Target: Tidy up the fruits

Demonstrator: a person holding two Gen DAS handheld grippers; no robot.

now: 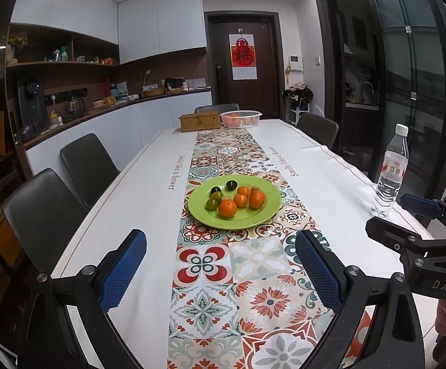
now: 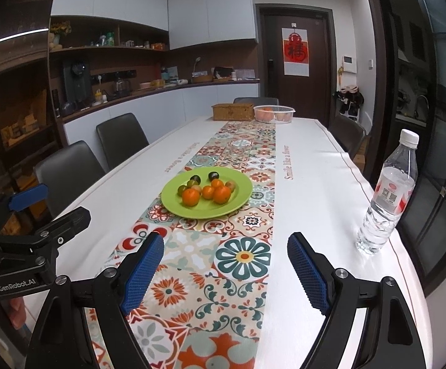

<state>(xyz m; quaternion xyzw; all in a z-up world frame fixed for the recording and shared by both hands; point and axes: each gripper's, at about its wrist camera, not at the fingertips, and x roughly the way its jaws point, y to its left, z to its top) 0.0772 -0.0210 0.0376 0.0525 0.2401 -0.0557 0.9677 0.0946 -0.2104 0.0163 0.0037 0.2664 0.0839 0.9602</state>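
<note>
A green plate sits mid-table on the patterned runner. On it lie several fruits: oranges, dark green round fruits and small peach-coloured ones. A white slatted basket with orange fruit inside stands at the far end. My left gripper hovers open over the near runner, short of the plate, nothing between its blue pads. My right gripper is likewise open and empty, near the table's front. Each gripper shows at the edge of the other's view.
A wicker box stands left of the basket. A clear water bottle stands upright near the table's right edge. Dark chairs line the left side, with more at the far end and right.
</note>
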